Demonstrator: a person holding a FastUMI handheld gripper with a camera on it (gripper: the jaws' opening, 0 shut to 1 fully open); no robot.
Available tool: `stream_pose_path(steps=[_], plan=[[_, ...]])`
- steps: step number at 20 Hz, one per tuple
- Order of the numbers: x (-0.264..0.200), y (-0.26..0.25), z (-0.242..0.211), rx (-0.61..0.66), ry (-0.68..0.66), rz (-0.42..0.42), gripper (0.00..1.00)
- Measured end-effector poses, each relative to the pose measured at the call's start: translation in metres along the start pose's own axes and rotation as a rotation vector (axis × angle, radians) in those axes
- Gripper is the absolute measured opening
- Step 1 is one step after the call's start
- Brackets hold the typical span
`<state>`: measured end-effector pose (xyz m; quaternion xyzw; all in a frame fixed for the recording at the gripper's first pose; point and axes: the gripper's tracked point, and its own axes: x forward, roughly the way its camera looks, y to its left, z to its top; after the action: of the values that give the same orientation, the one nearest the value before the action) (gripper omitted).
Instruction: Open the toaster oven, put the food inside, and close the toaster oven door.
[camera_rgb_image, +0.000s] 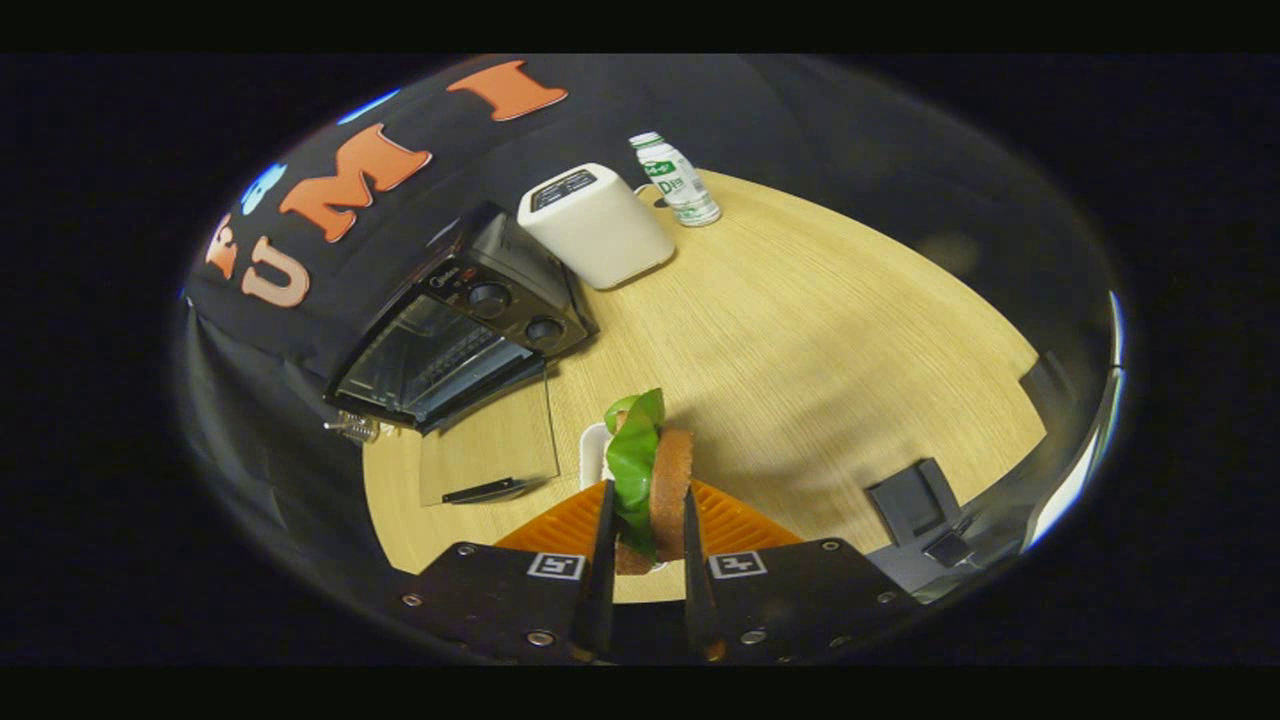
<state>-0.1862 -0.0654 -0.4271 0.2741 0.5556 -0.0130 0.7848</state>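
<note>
The toaster oven (455, 335) sits at ten o'clock from the fingers, its glass door (490, 450) dropped flat on the wooden table (820, 360) — mouth ready for loading. The gripper (645, 545) pinches the sandwich (650, 480) on edge between both fingers, lifted clear — likely for carrying in.

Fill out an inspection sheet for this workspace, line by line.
Surface: light wooden table, round-edged.
Job's things: toaster oven, glass door dropped open flat; sandwich with green leaf.
Clutter: white toaster; small bottle; white dish under the sandwich; dark bracket at table edge.
Grippers: gripper shut on sandwich, both fingers pressing it.
Cables: nothing seen.
Surroundings: black cloth wall.
</note>
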Motion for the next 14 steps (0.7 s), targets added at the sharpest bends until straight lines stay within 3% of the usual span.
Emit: stream_pose_path(steps=[7, 14], plan=[[-0.020, 0.022, 0.011, 0.168, -0.075, 0.145, 0.28], [-0.034, 0.069, 0.028, 0.292, -0.136, 0.350, 0.27]])
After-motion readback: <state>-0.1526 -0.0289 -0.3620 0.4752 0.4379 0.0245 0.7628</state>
